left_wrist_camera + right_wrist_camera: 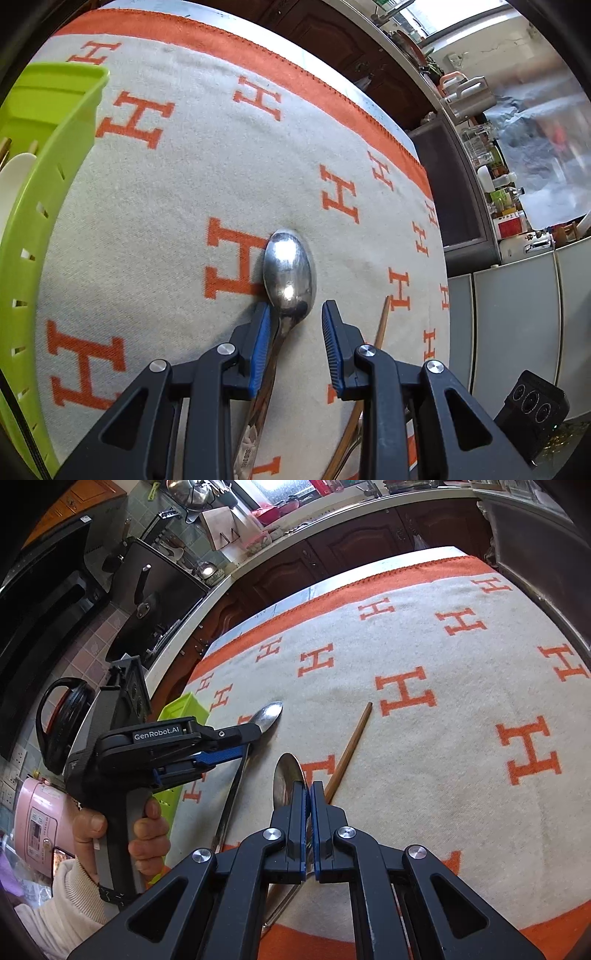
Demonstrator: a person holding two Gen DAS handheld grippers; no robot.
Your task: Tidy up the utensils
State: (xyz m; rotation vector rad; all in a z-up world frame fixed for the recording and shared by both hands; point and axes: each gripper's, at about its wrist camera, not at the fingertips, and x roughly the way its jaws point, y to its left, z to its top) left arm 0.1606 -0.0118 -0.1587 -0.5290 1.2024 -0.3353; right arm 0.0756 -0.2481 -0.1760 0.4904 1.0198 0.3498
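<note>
**Two spoons in reach, sorting barely under way**

The left claw (293,314) stands wide open, its blue pads either side of the neck of a large metal spoon (290,267) that lies bowl-down on the H-patterned blanket (177,192) covering the worktop. One pad sits right against the handle; the other is well clear, so nothing is gripped yet. In the right wrist view the same spoon (267,712) shows at centre left, under the left claw's tips.

The right claw (307,794) is closed to a thin slit on a second spoon (288,779), whose bowl stands edge-up just beyond the fingertips, in the lower middle of the frame. Its handle runs back beneath the claw. Whether this spoon is lifted off the blanket or only pinched in place cannot be told.

A single wooden chopstick (351,749) lies loose on the blanket just right of that spoon, untouched.

The green slotted basket (48,206) fills the left edge of the left wrist view. It already holds something white and what look like wooden sticks, though little of them shows.

Judging from this, some items are already in the basket, while both spoons and the chopstick remain to be placed. The task looks part done, with several pieces left.
</note>
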